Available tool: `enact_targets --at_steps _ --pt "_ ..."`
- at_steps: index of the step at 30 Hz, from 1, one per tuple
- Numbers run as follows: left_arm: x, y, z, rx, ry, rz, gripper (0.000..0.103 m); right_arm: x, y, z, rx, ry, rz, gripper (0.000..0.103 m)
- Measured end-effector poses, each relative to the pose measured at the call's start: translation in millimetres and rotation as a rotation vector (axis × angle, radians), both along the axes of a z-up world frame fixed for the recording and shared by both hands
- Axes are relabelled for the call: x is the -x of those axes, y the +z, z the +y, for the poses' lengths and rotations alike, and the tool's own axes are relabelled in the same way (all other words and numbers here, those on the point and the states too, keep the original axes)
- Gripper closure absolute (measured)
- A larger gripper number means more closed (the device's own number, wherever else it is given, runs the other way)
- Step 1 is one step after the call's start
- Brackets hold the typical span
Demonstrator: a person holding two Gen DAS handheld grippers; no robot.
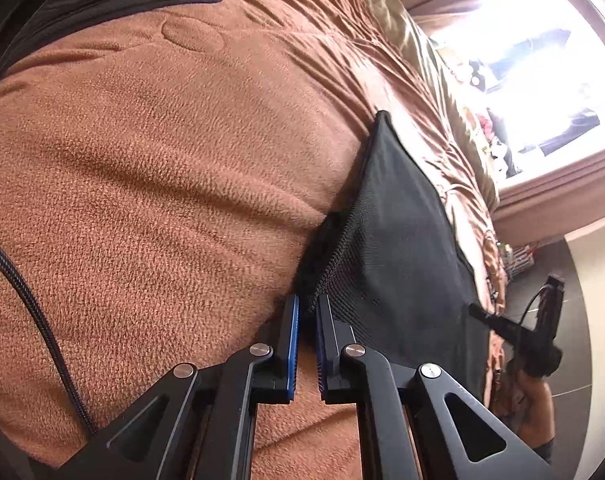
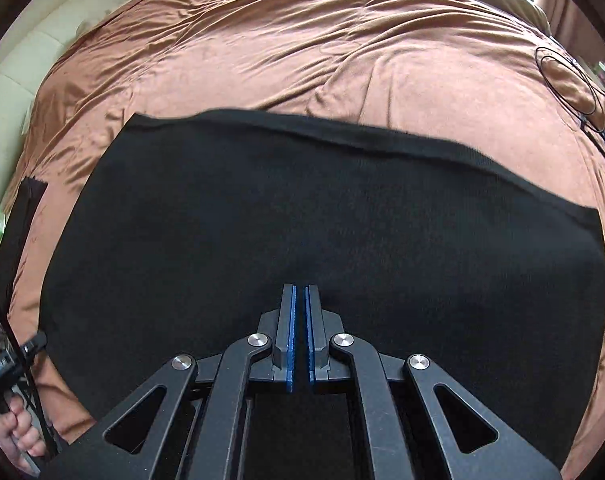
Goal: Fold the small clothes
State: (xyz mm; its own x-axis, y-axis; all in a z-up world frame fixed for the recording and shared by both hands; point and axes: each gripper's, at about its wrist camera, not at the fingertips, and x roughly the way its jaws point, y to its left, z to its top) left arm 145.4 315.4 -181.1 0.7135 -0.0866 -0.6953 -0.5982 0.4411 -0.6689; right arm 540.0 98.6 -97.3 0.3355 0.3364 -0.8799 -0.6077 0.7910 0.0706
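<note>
The black garment (image 2: 322,216) lies spread flat on the bed, on a brown fleece blanket (image 1: 162,168), with its far hem running straight across the right wrist view. The left gripper (image 1: 307,312) sits at one corner of the cloth: its jaws are drawn nearly together, and the knit edge of the garment appears pinched between the blue pads (image 1: 292,344), though the exact contact line is partly hidden by the cloth's own dark bulk. The right gripper (image 2: 301,296) hovers over the middle of the garment with its jaws together and nothing between them. Judged from this layout, the step in hand is the start of a fold: one corner is secured, the other side is not yet taken. The next move probably calls for the right gripper to open, descend to the matching corner or edge on its own side, and clamp there, so that both corners can be lifted and carried across together; lifting from one corner alone would likely drag the cloth askew. The soft blanket will yield under pressure, so the jaws should catch only the garment layer. A second dark item (image 1: 82,4) lies at the far edge of the blanket. A bright window (image 1: 522,60) and a tiled floor (image 1: 558,280) show beyond the bed.
</note>
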Motion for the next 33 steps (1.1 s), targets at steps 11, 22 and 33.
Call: enact_targets --at_steps 11,22,33 --pt "-10 56 -3 0.014 -0.094 -0.198 0.096 55 -16 -35 -0.034 -0.014 0.031 0.102" --pt "-47 118 -8 0.009 -0.186 -0.333 0.097 110 -30 -74 -0.166 -0.065 0.047 0.102" --pt "-89 166 -45 -0.032 -0.299 -0.378 0.097 128 -27 -121 -0.313 -0.097 0.089 0.102"
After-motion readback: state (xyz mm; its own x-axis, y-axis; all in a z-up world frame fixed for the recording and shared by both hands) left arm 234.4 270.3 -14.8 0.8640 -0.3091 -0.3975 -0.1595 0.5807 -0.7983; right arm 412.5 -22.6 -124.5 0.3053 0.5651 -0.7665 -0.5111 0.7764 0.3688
